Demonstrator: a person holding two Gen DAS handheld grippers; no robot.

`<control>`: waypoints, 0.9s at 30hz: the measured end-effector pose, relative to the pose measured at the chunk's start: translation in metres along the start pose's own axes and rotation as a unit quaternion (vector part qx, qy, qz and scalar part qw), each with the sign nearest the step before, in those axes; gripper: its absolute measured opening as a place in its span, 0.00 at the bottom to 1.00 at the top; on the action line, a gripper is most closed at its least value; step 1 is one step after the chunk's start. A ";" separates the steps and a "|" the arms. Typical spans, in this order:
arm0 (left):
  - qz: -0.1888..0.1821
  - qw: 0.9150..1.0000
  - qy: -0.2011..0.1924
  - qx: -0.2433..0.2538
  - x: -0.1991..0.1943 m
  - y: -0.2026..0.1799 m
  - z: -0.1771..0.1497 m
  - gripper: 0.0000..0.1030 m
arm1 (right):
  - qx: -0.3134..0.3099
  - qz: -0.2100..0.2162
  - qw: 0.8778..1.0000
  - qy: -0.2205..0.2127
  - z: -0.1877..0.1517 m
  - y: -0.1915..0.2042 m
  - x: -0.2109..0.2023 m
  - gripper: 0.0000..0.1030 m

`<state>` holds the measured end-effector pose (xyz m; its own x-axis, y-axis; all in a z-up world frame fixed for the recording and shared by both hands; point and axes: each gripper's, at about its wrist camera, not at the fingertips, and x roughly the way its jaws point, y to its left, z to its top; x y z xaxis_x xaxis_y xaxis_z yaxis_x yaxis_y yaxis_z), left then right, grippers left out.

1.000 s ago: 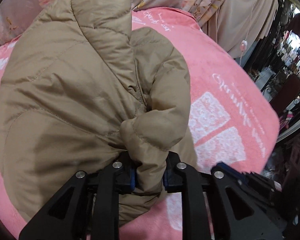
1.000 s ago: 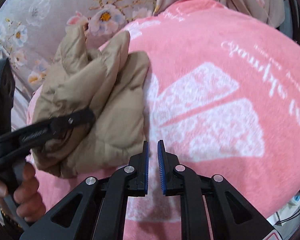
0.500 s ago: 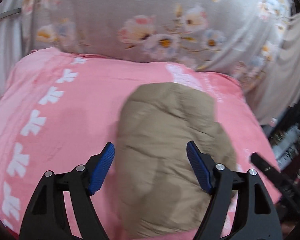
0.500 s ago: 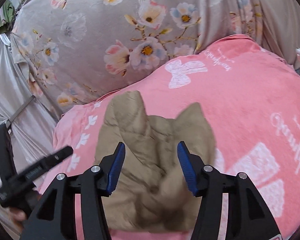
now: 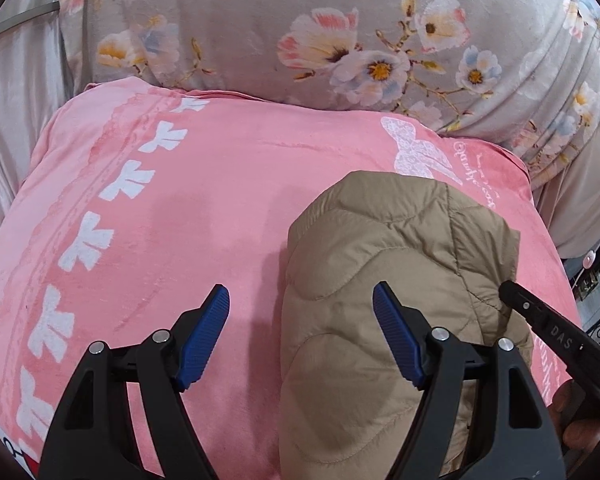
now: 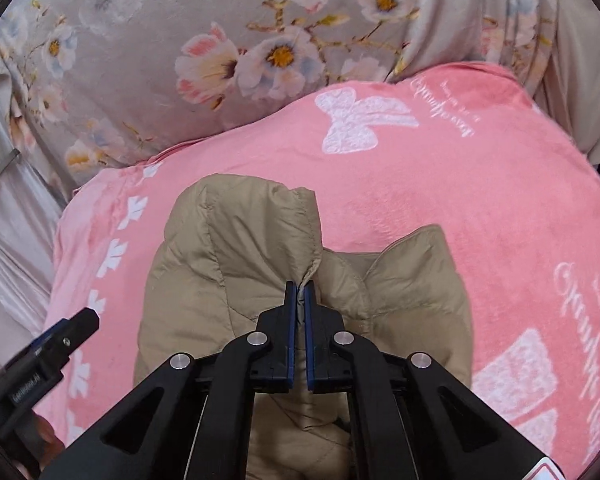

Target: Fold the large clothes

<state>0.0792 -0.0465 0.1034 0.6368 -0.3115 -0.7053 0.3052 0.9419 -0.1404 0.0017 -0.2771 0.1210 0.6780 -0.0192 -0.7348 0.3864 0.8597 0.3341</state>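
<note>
A tan quilted puffer jacket (image 5: 384, 264) lies bunched on a pink blanket (image 5: 180, 216). My left gripper (image 5: 302, 308) is open and empty, held above the blanket at the jacket's left edge; its right finger is over the jacket. In the right wrist view the jacket (image 6: 228, 264) shows two raised flaps. My right gripper (image 6: 299, 290) is shut on a fold of the jacket at the edge of the left flap. The right gripper's body (image 5: 556, 332) shows at the right of the left wrist view.
A grey floral curtain (image 5: 340, 32) hangs behind the pink blanket (image 6: 480, 200). Pale fabric (image 5: 8, 100) hangs at the left. The left gripper's body (image 6: 40, 356) shows at the left of the right wrist view. Dark clutter lies past the blanket's right edge (image 5: 596, 280).
My left gripper let go of the jacket, opened and pulled back to its left edge. My right gripper opened over the jacket, then shut on a fold of it.
</note>
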 end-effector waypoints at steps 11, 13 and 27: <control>-0.038 0.997 0.045 0.049 0.037 -0.069 -0.023 0.70 | 0.048 -0.059 0.997 0.005 -0.030 -0.080 0.024 0.02; -0.037 0.997 0.053 0.052 0.046 -0.077 -0.027 0.70 | 0.046 -0.070 0.997 0.002 -0.034 -0.085 0.032 0.01; -0.010 0.996 0.052 0.072 0.086 -0.097 -0.045 0.82 | 0.025 -0.086 0.996 0.002 -0.051 -0.098 0.071 0.02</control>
<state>0.0720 -0.1592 0.0254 0.5553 -0.3092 -0.7720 0.4201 0.9055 -0.0605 -0.0197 -0.3370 0.0057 0.5976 -0.1615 -0.7854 0.5269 0.8174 0.2328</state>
